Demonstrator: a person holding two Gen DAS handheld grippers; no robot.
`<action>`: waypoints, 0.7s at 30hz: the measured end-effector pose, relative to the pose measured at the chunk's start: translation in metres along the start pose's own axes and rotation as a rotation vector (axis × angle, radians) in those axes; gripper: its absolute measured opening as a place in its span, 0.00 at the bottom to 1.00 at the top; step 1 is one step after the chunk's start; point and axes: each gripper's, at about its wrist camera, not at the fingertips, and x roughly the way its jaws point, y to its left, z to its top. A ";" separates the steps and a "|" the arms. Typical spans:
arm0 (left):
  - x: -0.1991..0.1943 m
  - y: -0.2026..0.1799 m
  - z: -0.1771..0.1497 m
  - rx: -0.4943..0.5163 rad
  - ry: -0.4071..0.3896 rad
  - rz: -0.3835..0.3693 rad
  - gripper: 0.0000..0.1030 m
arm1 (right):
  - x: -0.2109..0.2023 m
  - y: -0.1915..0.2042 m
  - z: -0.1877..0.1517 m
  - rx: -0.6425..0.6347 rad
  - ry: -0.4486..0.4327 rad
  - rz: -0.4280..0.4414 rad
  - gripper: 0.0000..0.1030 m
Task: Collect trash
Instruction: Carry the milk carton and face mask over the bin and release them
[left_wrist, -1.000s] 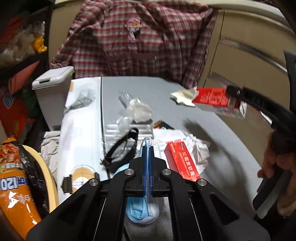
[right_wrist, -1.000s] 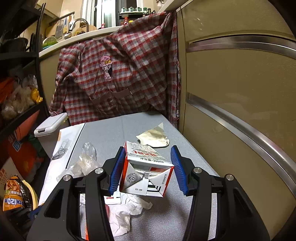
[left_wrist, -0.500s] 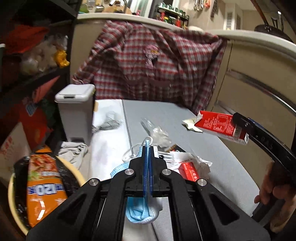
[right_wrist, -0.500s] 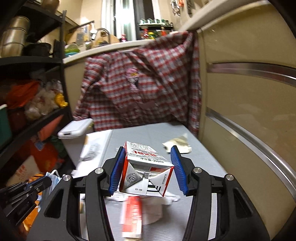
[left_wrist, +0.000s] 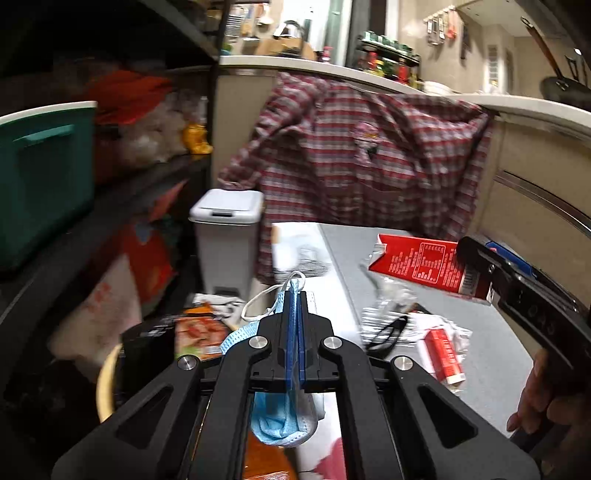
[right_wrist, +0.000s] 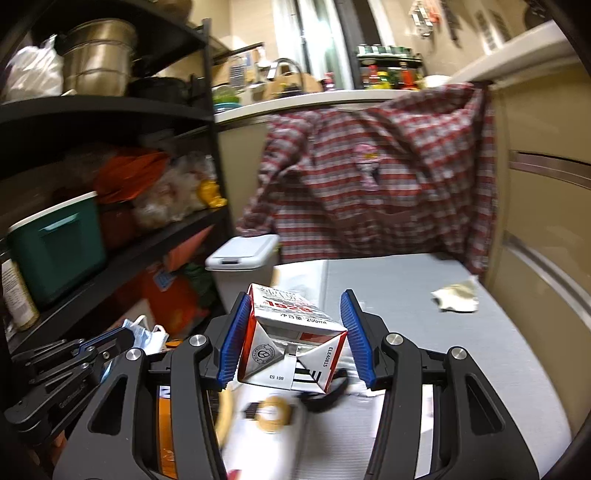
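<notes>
My left gripper is shut on a blue face mask, whose body hangs below the jaws and whose white ear loop sticks out in front. My right gripper is shut on a small red and white drink carton, lifted above the grey table; the same carton shows at the right of the left wrist view. A white lidded bin stands left of the table, ahead of both grippers. More trash lies on the table: a red box on crumpled paper and clear plastic wrap.
A crumpled wrapper lies at the table's far right. A plaid shirt hangs behind the table. Dark shelves with a green tub fill the left. A yellow bowl with snack packets sits low left. Black glasses lie on the table.
Both grippers have risen and swung left toward the white bin, each keeping its load. The bin and shelves now fill more of both views.
</notes>
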 end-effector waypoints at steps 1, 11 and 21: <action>-0.003 0.007 0.000 -0.005 -0.002 0.012 0.02 | 0.001 0.008 0.000 -0.007 -0.001 0.013 0.49; -0.019 0.064 -0.001 -0.055 0.011 0.135 0.02 | 0.020 0.079 -0.023 -0.027 0.049 0.146 0.49; -0.017 0.083 0.000 -0.070 0.030 0.187 0.02 | 0.036 0.114 -0.035 -0.060 0.098 0.213 0.49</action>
